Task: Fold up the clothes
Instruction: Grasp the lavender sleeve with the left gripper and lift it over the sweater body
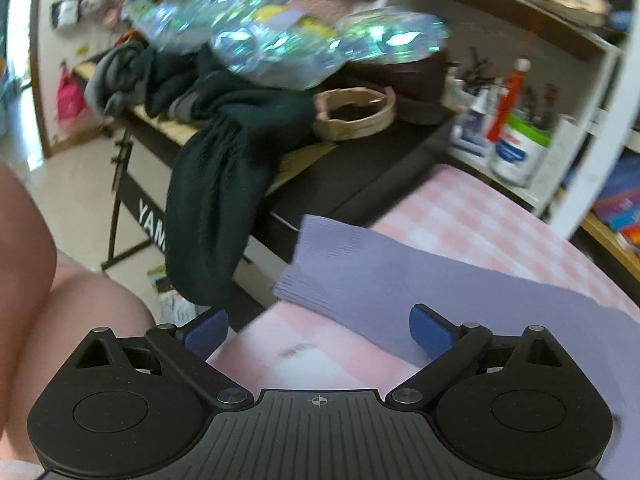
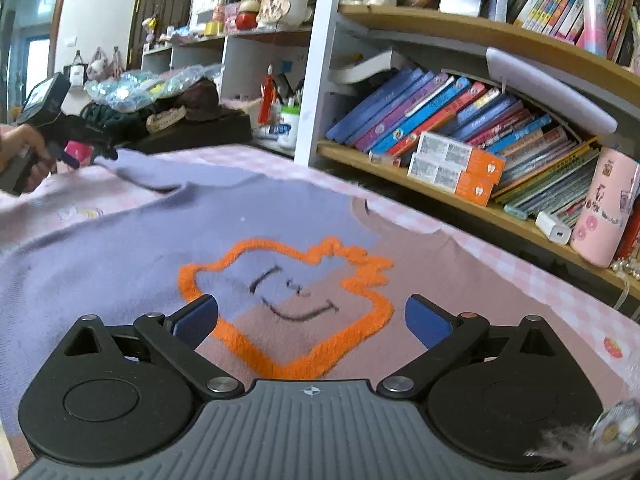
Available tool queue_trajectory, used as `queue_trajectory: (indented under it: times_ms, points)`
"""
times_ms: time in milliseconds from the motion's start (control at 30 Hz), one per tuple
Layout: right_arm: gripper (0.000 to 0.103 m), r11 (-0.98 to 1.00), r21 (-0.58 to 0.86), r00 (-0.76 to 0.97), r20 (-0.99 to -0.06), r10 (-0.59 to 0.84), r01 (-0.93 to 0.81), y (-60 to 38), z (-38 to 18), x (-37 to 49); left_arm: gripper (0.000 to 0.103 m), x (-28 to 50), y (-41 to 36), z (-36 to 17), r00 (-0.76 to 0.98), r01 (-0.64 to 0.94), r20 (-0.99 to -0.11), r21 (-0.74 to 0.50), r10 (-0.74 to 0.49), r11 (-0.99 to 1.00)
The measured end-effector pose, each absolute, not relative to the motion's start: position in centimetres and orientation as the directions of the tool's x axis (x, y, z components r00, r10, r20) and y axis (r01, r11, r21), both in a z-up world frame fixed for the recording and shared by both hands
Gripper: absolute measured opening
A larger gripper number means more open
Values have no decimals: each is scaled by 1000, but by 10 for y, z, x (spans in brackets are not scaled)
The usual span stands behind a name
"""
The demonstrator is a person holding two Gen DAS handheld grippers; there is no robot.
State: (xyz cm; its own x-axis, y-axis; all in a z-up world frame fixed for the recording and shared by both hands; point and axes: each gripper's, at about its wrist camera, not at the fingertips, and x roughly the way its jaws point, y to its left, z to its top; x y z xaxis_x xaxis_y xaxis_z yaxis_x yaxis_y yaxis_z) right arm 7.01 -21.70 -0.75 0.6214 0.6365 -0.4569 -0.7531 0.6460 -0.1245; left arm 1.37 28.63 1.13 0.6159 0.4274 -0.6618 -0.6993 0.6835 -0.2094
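While the purple sweater (image 2: 168,240) is lying spread flat on the pink checked cloth (image 2: 552,292), both grippers are hanging over it with nothing between their fingers. Far to the left in the right wrist view, a hand (image 2: 20,148) is holding the left gripper (image 2: 86,158) at the end of the sweater's sleeve (image 1: 360,264); I cannot tell whether its tips are touching the knit. In its own view the left gripper's blue pads (image 1: 206,332) are standing wide apart, the left one past the edge of the cloth and the right one above the purple sleeve, whose ribbed cuff is lying just ahead of them. Beyond that edge, a dark green garment (image 1: 216,184) is hanging down from a black keyboard stand (image 1: 136,208), with a shiny plastic bag (image 1: 280,36) on top of the pile. Moving to the right, the right gripper (image 2: 312,320) is hovering over the chest of the sweater, its jaws also standing wide and gripping nothing. Between its pads the orange outlined figure (image 2: 288,300) with a small drawn face is showing, and the knit is turning from purple to dusty pink there. Further right, a wooden bookshelf (image 2: 460,196) full of leaning books is standing just behind the cloth.
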Motion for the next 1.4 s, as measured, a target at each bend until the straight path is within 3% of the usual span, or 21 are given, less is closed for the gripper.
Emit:
queue_trajectory:
  times_ms: [33,67,233,333,367,700,967,1400]
  points:
    - [101,646,-127,621,-465,632,-753,-216,-8,70,85,14,291,9,615,-708,-662,-223,429,670]
    - [101,646,-129,621,-462,632,-753,-216,-8,70,74,14,294,8,618,-716,-661,-247,427,654]
    - [101,631,-116,607,-453,653,-767,-218,-8,69,50,13,307,0,643,-731,-645,-355,412,583]
    - [101,633,-103,603,-452,657,-767,-220,-8,70,20,15,302,6,640,-736,-630,-339,440,586]
    - [101,634,-100,603,-450,659,-767,-220,-8,70,5,15,300,10,639,-737,-625,-329,449,591]
    - [103,628,-102,599,-447,664,-772,-221,-7,66,3,18,250,84,785,-592,-462,-364,413,719]
    - [103,629,-126,611,-442,657,-767,-221,-8,61,3,68,145,149,932,-293,-316,-378,174,878]
    - [103,697,-9,623,-457,635,-717,-237,-7,80,3,149,25,156,951,-9,-283,-426,-124,905]
